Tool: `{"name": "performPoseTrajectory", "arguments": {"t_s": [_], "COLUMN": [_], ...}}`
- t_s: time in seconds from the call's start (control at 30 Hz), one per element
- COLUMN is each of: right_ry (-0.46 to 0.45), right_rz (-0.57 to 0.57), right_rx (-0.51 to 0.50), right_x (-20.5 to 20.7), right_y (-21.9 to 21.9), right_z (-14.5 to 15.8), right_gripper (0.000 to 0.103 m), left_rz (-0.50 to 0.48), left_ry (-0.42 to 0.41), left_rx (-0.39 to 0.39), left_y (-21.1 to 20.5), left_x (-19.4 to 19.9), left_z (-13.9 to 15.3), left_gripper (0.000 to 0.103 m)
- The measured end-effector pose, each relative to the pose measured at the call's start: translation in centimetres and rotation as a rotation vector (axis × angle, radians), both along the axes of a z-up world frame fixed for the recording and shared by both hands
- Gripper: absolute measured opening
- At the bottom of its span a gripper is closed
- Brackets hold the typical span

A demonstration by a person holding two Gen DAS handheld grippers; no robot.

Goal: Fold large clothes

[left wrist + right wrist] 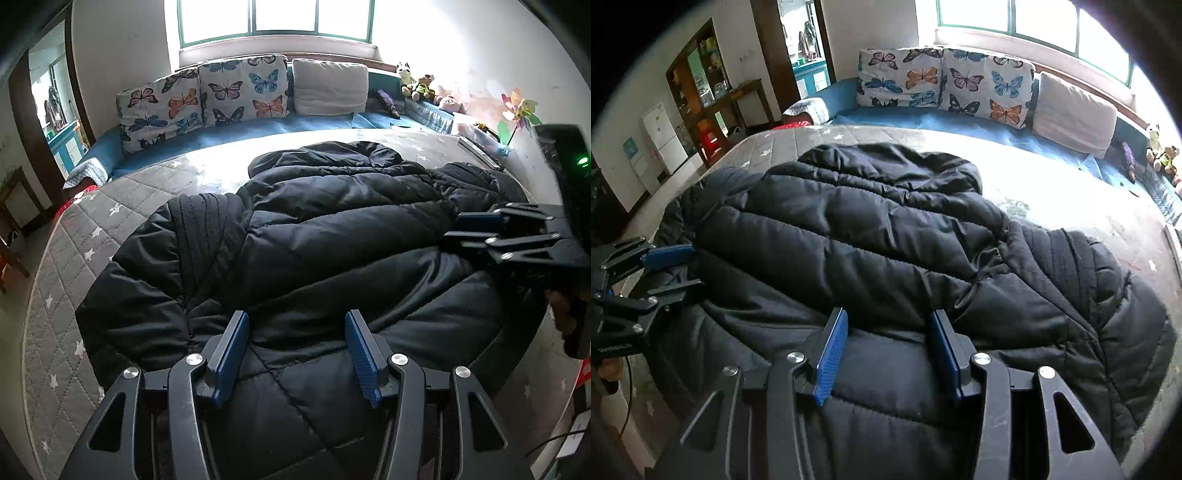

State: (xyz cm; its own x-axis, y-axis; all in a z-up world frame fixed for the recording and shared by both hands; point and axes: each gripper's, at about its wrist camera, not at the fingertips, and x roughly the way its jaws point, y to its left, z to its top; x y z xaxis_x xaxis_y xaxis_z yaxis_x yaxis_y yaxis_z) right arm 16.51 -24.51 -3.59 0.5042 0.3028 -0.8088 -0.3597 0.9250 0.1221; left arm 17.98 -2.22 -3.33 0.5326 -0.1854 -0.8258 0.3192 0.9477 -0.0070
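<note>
A big black puffer jacket [332,229] lies spread on the grey star-print mattress [66,295], hood [332,155] at the far end and a ribbed cuff [207,229] folded onto its body. My left gripper [297,326] hovers over the near hem, jaws apart, with puffy fabric under and between the blue pads but not pinched. In the right wrist view the jacket [886,229] fills the middle. My right gripper [886,326] stands open over the near hem in the same way. Each gripper shows in the other's view: the right gripper [456,230] and the left gripper [677,267].
Butterfly pillows [236,92] and a white pillow [328,86] line the blue bench under the window. Stuffed toys [417,83] and a pinwheel [521,110] sit at the far right. A wooden cabinet [701,74] and a white fridge [661,136] stand beyond the mattress's left edge.
</note>
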Motion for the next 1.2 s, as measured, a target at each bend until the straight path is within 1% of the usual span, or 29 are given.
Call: {"name": "performPoseTrajectory", "arguments": {"t_s": [0.13,0.3,0.37,0.47,0.63,0.67,0.73,0.9,1.0,1.1,1.2], "right_ry": [-0.022,-0.041,-0.02,-0.003,0.013,0.013,0.012,-0.033,-0.061,-0.064,-0.09], "right_rz": [-0.012,-0.069,-0.099,-0.124,-0.133,-0.134,-0.131,-0.13,-0.122,-0.112,-0.067], "right_rx": [0.024,0.004,0.009,0.003,0.047,0.046,0.026,-0.025,-0.018,0.023,0.017], "right_x": [-2.0,-4.8,-5.3,-5.6,-5.1,-5.1,-5.3,-6.4,-7.0,-7.4,-7.8], "right_y": [-1.4,-4.4,-5.4,-6.2,-6.4,-6.3,-6.2,-5.6,-5.4,-5.0,-3.3], "right_z": [1.8,3.1,2.7,1.2,-1.3,-1.3,-0.9,1.2,2.4,3.3,3.9], "right_gripper": [0.051,0.051,0.051,0.051,0.051,0.051,0.051,0.051,0.052,0.052,0.052], "left_rz": [0.004,0.0,0.0,-0.001,0.001,0.004,0.004,0.003,0.004,0.024,0.043], "left_ry": [0.001,-0.001,0.002,0.001,0.001,0.003,0.001,-0.047,-0.075,-0.089,-0.095], "left_rx": [-0.01,-0.016,-0.022,-0.023,-0.022,-0.024,-0.018,0.047,0.078,0.095,0.084], "left_y": [0.0,0.1,0.3,0.3,0.3,0.4,0.3,-0.4,-0.6,-0.4,0.0], "left_x": [0.1,0.1,0.2,0.1,0.2,0.2,0.1,-0.9,-1.8,-2.3,-3.0], "left_z": [-0.2,-0.3,-0.4,-0.3,-0.3,-0.3,-0.3,0.6,1.4,2.0,2.5], "left_gripper": [0.058,0.058,0.058,0.058,0.059,0.059,0.058,0.058,0.059,0.059,0.059]}}
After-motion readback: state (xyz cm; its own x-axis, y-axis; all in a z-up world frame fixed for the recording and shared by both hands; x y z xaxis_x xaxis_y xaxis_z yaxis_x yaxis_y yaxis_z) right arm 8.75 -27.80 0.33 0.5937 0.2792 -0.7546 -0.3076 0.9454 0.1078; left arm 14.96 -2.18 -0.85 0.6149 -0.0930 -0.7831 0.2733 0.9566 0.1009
